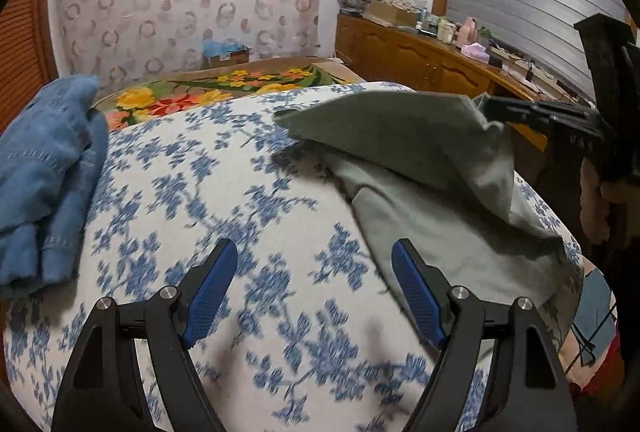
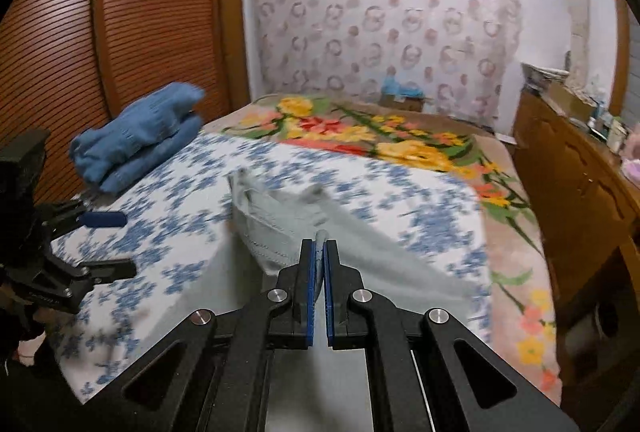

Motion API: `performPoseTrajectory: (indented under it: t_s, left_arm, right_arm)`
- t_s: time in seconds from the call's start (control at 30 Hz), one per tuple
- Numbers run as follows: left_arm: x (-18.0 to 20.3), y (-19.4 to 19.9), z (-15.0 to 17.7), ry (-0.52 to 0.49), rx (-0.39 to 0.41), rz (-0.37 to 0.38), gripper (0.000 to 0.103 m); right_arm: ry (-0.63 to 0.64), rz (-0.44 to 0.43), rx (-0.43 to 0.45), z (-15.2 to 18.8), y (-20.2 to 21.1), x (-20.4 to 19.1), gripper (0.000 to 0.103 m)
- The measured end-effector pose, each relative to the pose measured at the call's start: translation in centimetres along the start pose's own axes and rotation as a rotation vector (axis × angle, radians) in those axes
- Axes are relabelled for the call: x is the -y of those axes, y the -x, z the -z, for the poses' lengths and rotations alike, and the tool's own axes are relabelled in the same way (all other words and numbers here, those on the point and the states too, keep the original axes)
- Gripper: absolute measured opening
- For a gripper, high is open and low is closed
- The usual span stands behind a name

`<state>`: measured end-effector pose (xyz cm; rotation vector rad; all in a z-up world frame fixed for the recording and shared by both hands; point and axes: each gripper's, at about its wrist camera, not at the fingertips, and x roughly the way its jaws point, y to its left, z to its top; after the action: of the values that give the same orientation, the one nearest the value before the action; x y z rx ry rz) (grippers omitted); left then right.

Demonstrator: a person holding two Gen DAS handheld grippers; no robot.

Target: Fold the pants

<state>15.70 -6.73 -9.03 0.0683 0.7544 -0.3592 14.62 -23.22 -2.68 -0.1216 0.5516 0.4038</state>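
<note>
Bed: a bed (image 1: pixel 224 199) under a white sheet with blue flowers filled the middle of both views; a floral blanket (image 2: pixel 360 135) covered its far part.
Wardrobe: slatted brown doors (image 2: pixel 120 23) took the upper left of the right wrist view.
Sideboard: a wooden sideboard (image 1: pixel 416 55) ran along the right, its cluttered top too small to read.
Pants: grey-green pants (image 1: pixel 420 167) lay at centre right of the left wrist view, one part lifted and draped over the rest.
Blue garment: folded denim (image 1: pixel 48 183) sat at the left edge, well apart from the pants.
Right gripper: right gripper (image 2: pixel 319 252) had its fingers clenched on a pants edge.
Left gripper: left gripper (image 1: pixel 314 288) hung released over bare sheet, just beside the pants.
Unclear: motion blur smeared the sheet pattern and pants seams.
</note>
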Motion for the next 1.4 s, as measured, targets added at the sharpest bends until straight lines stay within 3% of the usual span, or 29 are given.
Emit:
performPoseTrajectory:
  t_s: [0.27,0.67,0.87,1.07,1.33,1.4]
  left_arm:
    - [1.6,-2.8,-2.2,-0.037,-0.032,0.021,0.080]
    - [3.2,-6.7,-3.3,-0.078,-0.102,0.032,0.080]
    - [2.9,-8.0,-2.9,-0.074,-0.145,0.033,0.080]
    - [2.8,-8.2,-2.7,-0.089,-0.153,0.029,0.083]
    - [2.9,-8.4,-2.7,-0.091,-0.156,0.022,0.087]
    - [3.0,-8.4,-2.7,-0.091,-0.156,0.022,0.087]
  right_arm:
    - [-0.064,0.083,-0.019,0.7,-1.6,4.2,0.003]
    - [-0.123,0.147,-0.104,0.6,-4.2,6.3,0.004]
    - [-0.143,0.180,-0.113,-0.1,-3.8,6.5,0.030]
    - [-0.148,0.118,-0.136,0.0,-3.4,6.0,0.030]
    - [-0.140,0.135,-0.215,-0.3,-5.2,7.1,0.030]
    - [-0.142,0.124,-0.202,-0.6,-5.0,7.4,0.018]
